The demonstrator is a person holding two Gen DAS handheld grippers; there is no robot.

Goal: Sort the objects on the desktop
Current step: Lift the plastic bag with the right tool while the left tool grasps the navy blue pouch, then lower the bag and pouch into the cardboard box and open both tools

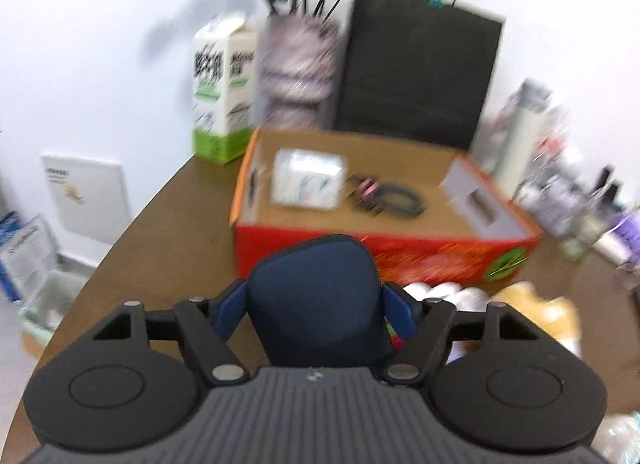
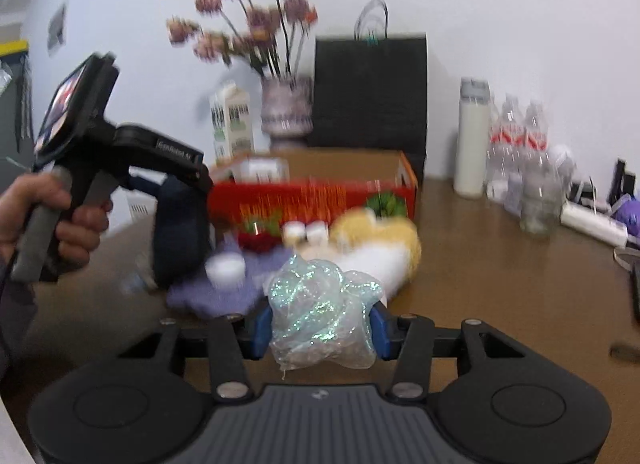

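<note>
My left gripper point(image 1: 316, 312) is shut on a dark blue soft pouch point(image 1: 312, 276), blue pads pressed on both its sides, held in front of an orange-red cardboard box point(image 1: 400, 252). In the box lie a small white carton point(image 1: 308, 179) and a black cable point(image 1: 384, 195). In the right wrist view a hand point(image 2: 68, 219) grips that gripper's handle, with the pouch point(image 2: 180, 232) hanging left of the box point(image 2: 312, 195). My right gripper point(image 2: 320, 328) is shut on a crumpled iridescent plastic wrap point(image 2: 320, 304), just above the brown table point(image 2: 480, 284).
Behind the box stand a milk carton point(image 1: 224, 95), a flower vase point(image 1: 296, 71) and a black paper bag point(image 1: 416, 71). A yellow plush point(image 2: 380, 236), purple cloth point(image 2: 224, 292) and small white pots point(image 2: 304, 232) lie before it. Water bottles point(image 2: 516, 135), a white flask point(image 2: 474, 143) and a jar point(image 2: 538, 203) stand right.
</note>
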